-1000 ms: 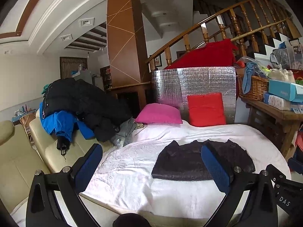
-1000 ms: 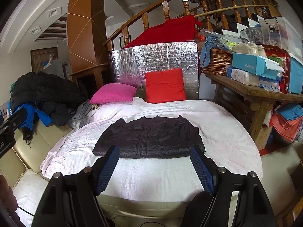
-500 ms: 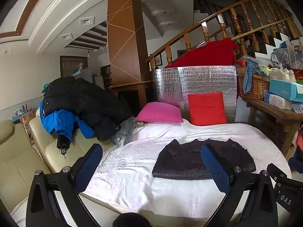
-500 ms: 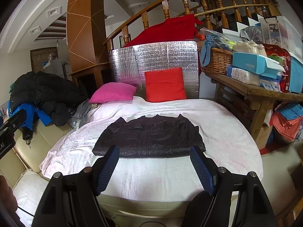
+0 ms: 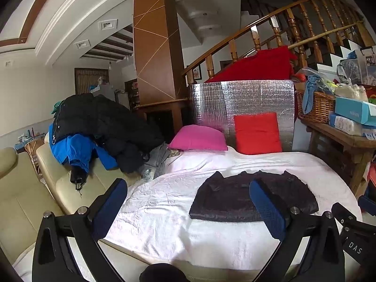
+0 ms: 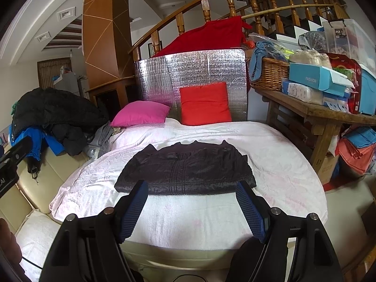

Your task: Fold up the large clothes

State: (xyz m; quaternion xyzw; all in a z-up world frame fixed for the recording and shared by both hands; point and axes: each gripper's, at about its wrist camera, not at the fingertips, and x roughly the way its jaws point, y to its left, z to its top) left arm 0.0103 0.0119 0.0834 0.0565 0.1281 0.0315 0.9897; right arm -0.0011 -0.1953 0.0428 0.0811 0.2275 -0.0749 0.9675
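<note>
The left tongs (image 5: 188,202) stood wide apart with nothing between their blue pads, and the right tongs (image 6: 191,201) were spread just as wide, also empty. Beyond both, apart from them, a dark folded garment (image 6: 185,169) lay flat on the white textured bedspread (image 6: 211,213). Farther back a pink pillow (image 6: 141,115) and a red square cushion (image 6: 205,103) rested against a silver foil panel (image 6: 188,70)

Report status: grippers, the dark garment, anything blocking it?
Left gripper open, empty. Right gripper open, empty, short of the dark garment. Garment lies folded flat on the white cover. Nothing in the way.
</note>
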